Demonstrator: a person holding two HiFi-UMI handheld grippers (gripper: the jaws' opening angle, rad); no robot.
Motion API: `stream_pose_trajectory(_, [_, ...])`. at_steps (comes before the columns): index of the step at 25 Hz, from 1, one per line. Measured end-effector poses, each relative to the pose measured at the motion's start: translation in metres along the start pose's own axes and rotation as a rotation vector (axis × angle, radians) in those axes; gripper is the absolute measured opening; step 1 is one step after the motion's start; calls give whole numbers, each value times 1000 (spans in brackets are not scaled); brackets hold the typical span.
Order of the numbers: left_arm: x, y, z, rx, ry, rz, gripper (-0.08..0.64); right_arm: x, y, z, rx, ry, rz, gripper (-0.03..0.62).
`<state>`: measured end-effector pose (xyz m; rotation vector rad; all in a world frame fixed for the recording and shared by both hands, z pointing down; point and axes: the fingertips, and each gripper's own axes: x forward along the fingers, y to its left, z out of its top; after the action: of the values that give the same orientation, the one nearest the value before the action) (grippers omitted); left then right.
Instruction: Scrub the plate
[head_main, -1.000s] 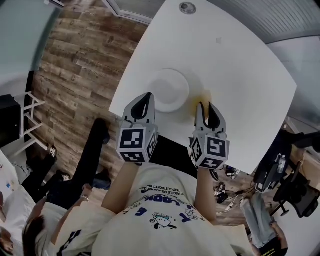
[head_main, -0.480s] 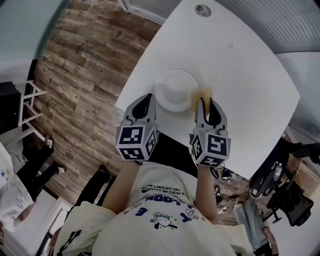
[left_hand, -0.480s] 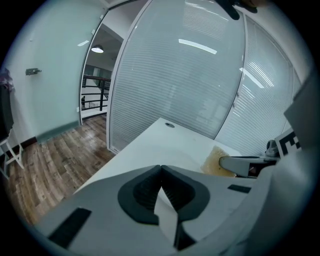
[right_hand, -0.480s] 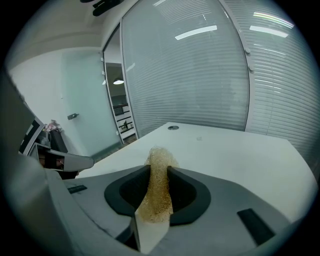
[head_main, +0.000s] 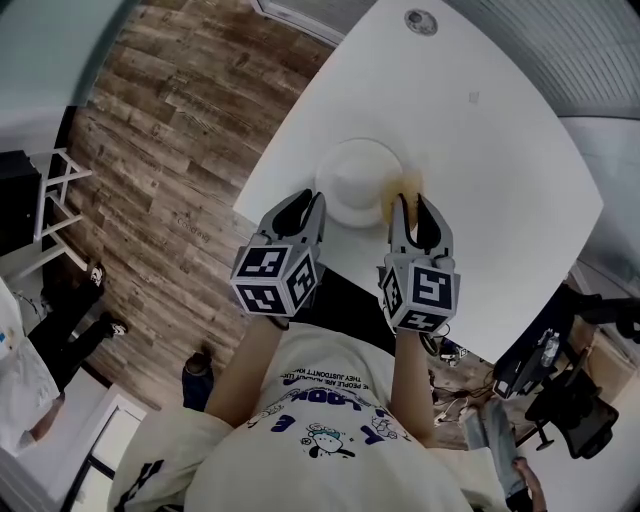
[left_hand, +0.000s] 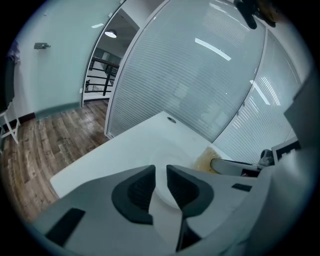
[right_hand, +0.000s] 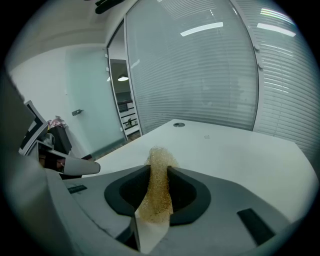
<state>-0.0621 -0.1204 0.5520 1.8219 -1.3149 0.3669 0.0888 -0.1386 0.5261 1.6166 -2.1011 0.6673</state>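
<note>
The white plate (head_main: 358, 180) sits on the table (head_main: 480, 180), close to the edge nearest me. I judge that scrubbing hasn't begun and I'm lining up. My right gripper (head_main: 417, 205) has its jaws clamped on a yellow-brown scouring pad (right_hand: 159, 185), which pokes out just beside the plate's right rim. My left gripper (head_main: 308, 205) hovers at the near-left rim, its jaws a narrow slit apart with nothing between them. Next I should steady the rim with the left and bring the pad onto the plate's face. The table edge and the wooden floor (head_main: 170, 150) lie close on my left; to the right and beyond the plate, the table is bare.
</note>
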Motion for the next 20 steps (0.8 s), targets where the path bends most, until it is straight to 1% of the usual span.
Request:
stream_pose_trajectory(1, [1, 1, -2, -4, 7, 0, 108, 0, 1, 0, -5, 3, 5, 101])
stream_pose_trajectory(6, [8, 5, -8, -20, 38, 2, 127, 3, 4, -1, -36, 15, 18, 101])
stream_pose_trajectory(17, [20, 5, -8, -31, 57, -8, 133, 8, 5, -7, -71, 43, 36, 101])
stream_pose_trajectory(20, [23, 4, -10, -47, 62, -12, 133, 9, 3, -8, -74, 46, 41, 101])
